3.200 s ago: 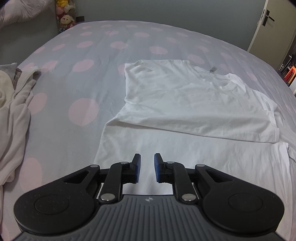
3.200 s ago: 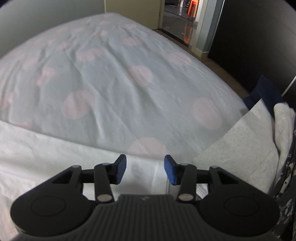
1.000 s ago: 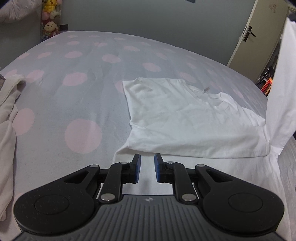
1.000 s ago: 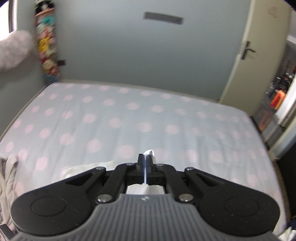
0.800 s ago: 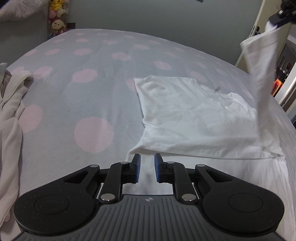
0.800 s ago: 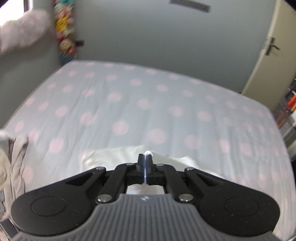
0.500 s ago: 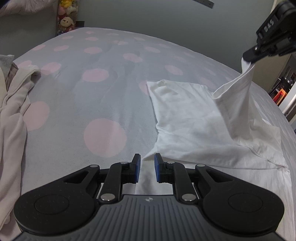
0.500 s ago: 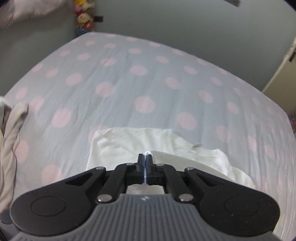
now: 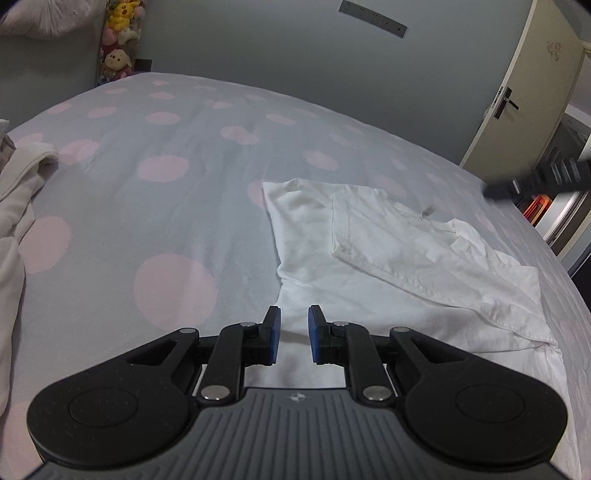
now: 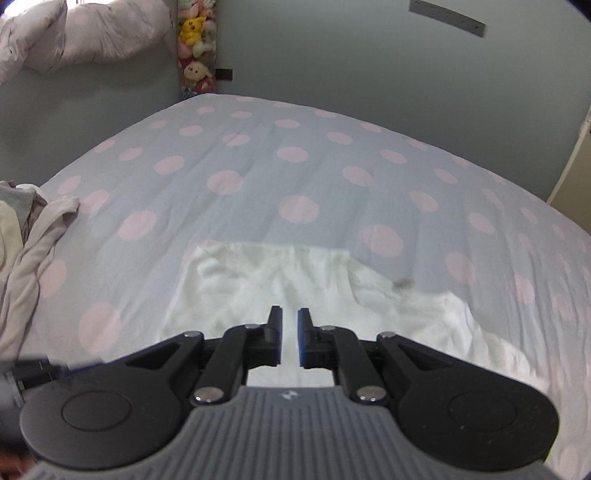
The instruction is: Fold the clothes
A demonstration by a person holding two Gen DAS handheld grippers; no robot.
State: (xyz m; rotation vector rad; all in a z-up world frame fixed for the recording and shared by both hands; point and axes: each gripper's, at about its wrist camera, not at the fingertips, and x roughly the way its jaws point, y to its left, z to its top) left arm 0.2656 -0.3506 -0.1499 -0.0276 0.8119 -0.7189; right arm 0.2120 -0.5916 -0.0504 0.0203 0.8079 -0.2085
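With both the left gripper (image 9: 294, 334) and right gripper (image 10: 288, 336) hovering slightly parted and empty, the limp white T-shirt (image 9: 406, 258) is likely needing hem-corner pinches.

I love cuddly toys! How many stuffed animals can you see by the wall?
3 that I can tell: a yellow plush toy on top, a pale one under it, and a tan bear-like plush lowest, stacked past the polka-dot bed. More may be hidden.
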